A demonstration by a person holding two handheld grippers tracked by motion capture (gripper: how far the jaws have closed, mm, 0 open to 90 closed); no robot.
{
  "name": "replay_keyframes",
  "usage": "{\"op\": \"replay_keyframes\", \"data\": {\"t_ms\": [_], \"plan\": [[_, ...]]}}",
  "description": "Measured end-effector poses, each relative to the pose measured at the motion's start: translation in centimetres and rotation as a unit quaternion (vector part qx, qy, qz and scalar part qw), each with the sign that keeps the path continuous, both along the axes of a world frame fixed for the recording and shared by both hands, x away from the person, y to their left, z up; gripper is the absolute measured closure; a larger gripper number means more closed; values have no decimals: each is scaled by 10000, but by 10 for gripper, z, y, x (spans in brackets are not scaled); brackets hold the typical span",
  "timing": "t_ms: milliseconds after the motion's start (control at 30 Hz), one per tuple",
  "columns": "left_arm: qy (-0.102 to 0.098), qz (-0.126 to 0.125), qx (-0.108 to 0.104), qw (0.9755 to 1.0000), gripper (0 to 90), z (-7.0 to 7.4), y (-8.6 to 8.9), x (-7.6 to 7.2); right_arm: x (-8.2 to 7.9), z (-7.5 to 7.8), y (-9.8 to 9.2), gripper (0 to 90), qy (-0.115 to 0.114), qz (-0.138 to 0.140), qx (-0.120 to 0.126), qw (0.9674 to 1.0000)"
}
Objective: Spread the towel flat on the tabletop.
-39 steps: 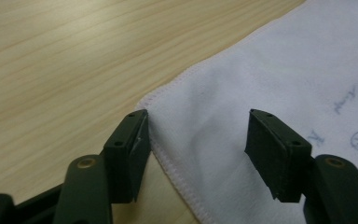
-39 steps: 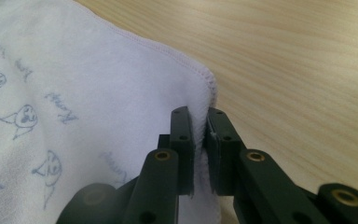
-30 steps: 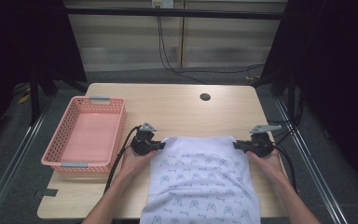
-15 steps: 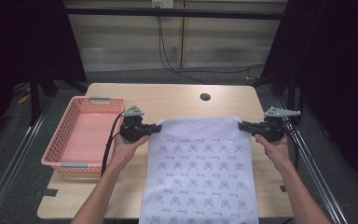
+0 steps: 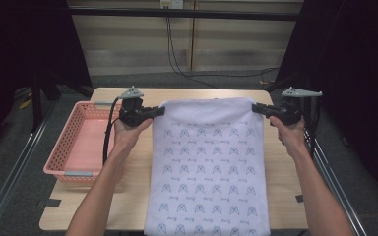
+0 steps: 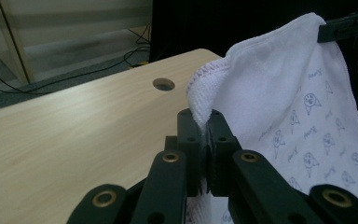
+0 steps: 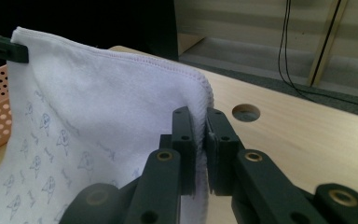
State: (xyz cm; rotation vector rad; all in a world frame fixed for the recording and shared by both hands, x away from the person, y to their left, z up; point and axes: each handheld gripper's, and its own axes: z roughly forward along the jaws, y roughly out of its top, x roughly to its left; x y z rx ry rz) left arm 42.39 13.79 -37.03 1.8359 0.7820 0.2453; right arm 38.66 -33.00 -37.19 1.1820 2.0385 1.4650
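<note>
Pink basket [image 5: 74, 142] sits at table's [image 5: 187, 93] left edge, apart from the work. My left gripper [image 5: 158, 111] is clamped on the patterned white towel's [image 5: 206, 167] top corner, right gripper [image 5: 255, 107] on the other; I judge this spreads it flat, hanging over the tabletop, ready for folding.

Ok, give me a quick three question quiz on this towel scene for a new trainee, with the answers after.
1. True or false: the left gripper and the right gripper are each shut on a top corner of the towel.
2. Where does the pink basket stand? A) beside the person's left hand B) beside the right hand C) on the towel
3. Fill in: the tabletop has one round ____ near its far edge.

Key: 1 true; 2 A; 3 hole.
</note>
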Motion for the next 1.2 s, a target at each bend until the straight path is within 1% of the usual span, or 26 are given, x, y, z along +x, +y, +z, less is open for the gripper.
{"op": "replay_keyframes", "data": {"t_ms": [33, 133, 200, 267, 300, 367, 467, 500, 533, 600, 667, 700, 767, 800, 833, 867, 900, 933, 967, 1000, 1033, 1067, 1100, 1133, 1167, 1200], "plan": [[-57, 5, -4, 10000, 868, 4, -1, 2, 3, 6, -1, 836, -23, 9, 21, 10000], [-125, 31, 25, 9999, 869, 14, -3, 9, 9, 18, -2, 836, -89, -35, -23, 10000], [-168, 84, -44, 9998, 869, 21, -5, 13, 13, 26, -3, 837, -104, -78, -30, 9999], [-179, 113, 33, 9998, 869, 27, -9, 18, 18, 32, -4, 836, -131, -129, -23, 9998], [-221, 136, 42, 9997, 869, 30, -10, 20, 20, 36, -4, 836, -162, -141, -18, 9998], [-250, 153, -70, 9995, 869, 34, -12, 23, 23, 40, -3, 837, -178, -129, -73, 9997], [-351, 178, 49, 9992, 870, 43, -14, 29, 28, 47, -3, 837, -195, -197, -154, 9995], [-365, 188, 60, 9991, 870, 48, -13, 32, 29, 49, -4, 836, -216, -234, -136, 9994], [-340, 188, 35, 9992, 869, 50, -12, 33, 30, 52, -6, 837, -238, -262, -68, 9994], [-350, 169, 78, 9992, 869, 52, -12, 31, 31, 56, -7, 836, -281, -270, 5, 9992], [-322, 56, 5, 9995, 869, 46, -13, 26, 28, 54, -5, 838, -239, -247, -116, 9993], [-301, -26, 44, 9995, 869, 41, -13, 21, 27, 52, -5, 839, -212, -202, -128, 9995], [-245, -82, 164, 9995, 869, 33, -14, 15, 21, 44, -5, 841, -108, -121, -165, 9997], [-196, -143, 120, 9996, 869, 28, -13, 10, 16, 40, -5, 840, -37, -83, -151, 9998], [-126, -152, 160, 9997, 869, 21, -14, 3, 12, 36, -5, 840, 3, 19, -82, 10000], [-104, -181, 264, 9994, 869, 15, -15, -4, 5, 30, -5, 840, 42, 144, -1, 9999], [-102, -241, 177, 9995, 869, 9, -15, -12, -1, 25, -4, 840, 80, 185, -4, 9998], [-43, -299, 89, 9995, 869, 2, -13, -19, -7, 20, -4, 840, 96, 236, 25, 9997], [4, -332, 153, 9993, 869, -4, -13, -25, -12, 15, -3, 840, 145, 280, 14, 9995], [-8, -343, 166, 9993, 869, -8, -12, -30, -18, 10, -3, 840, 186, 294, -28, 9994], [104, -371, 106, 9992, 869, -16, -9, -37, -22, 7, -3, 840, 208, 320, 16, 9993], [171, -437, 114, 9988, 869, -21, -8, -42, -30, 1, -2, 840, 240, 379, 18, 9990], [194, -445, 184, 9987, 869, -28, -6, -50, -35, -2, -2, 840, 259, 397, 3, 9989], [275, -433, 146, 9986, 868, -32, -4, -55, -44, -8, -2, 840, 260, 477, 73, 9985], [372, -515, 61, 9980, 869, -38, -1, -63, -49, -12, -1, 840, 299, 532, 32, 9981], [364, -533, 99, 9979, 869, -41, 0, -69, -59, -19, -1, 840, 303, 563, -44, 9979]]}}
